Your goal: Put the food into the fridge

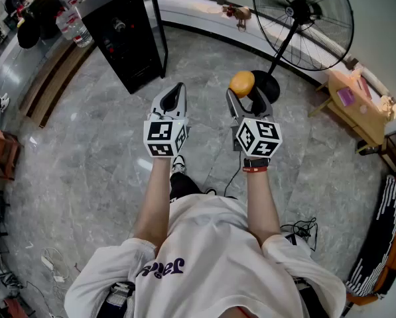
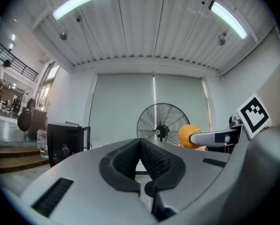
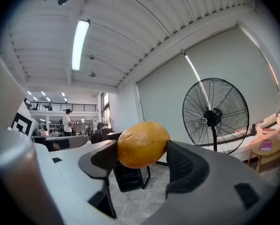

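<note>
Carry step, as I read it — right claw (image 1: 247, 95) clamps a round orange fruit (image 3: 142, 144) between its pads, held level in the air above the floor, while left claw (image 1: 176, 90) is pinched together with nothing in it. The black fridge (image 1: 123, 32) stands on the floor ahead and to the left, well apart, door looking ajar — next move likely calls for walking over, steering the fruit through the opening onto a shelf, then releasing.

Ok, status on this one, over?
Left gripper shut, empty. Right gripper shut on orange fruit, held level. Black mini fridge ahead-left, door open, fruit not yet in. Pedestal fan to the right, off the path.
</note>
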Motion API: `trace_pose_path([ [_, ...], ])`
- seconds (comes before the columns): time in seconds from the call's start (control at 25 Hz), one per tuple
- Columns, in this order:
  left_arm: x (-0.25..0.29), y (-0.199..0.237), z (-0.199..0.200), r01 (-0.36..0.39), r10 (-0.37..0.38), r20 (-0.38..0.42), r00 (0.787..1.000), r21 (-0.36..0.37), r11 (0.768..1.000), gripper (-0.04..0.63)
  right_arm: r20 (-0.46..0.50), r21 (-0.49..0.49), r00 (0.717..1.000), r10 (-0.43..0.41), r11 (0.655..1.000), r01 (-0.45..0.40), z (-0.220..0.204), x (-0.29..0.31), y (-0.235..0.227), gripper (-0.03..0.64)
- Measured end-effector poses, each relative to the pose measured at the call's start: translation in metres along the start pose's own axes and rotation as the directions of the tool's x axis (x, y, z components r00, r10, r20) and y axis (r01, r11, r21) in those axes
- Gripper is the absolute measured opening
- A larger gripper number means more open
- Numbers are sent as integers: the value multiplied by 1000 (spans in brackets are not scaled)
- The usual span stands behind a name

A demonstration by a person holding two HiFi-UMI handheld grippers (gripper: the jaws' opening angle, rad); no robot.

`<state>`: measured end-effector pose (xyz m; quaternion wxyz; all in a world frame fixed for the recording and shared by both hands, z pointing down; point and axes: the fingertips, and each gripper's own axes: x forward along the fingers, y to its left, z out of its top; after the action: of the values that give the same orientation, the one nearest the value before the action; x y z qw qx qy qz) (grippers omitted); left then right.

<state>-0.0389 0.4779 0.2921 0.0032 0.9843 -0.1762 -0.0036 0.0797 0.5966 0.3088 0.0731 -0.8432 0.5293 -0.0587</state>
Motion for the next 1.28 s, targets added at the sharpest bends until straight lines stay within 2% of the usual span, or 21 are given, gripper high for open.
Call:
trace_pose_path([
  [0.4, -2, -6, -7, -12, 12, -4, 1000, -18, 1000, 17, 5, -9, 1000, 11, 1000, -11, -1, -7, -6, 342],
  [0.68, -2, -5, -15, -50, 49, -25, 998, -11, 999, 17, -27, 11, 998, 54, 999, -54, -11, 4, -8, 345],
  [0.96, 4, 44, -32, -132, 131, -55, 990, -25, 991, 17, -47, 41, 993, 112, 993, -110, -26, 58, 8, 345],
  [1.28, 21, 125, -35, -247, 244, -52, 968, -71, 966, 17, -80, 44, 972, 222, 975, -219, -31, 144, 55, 344],
])
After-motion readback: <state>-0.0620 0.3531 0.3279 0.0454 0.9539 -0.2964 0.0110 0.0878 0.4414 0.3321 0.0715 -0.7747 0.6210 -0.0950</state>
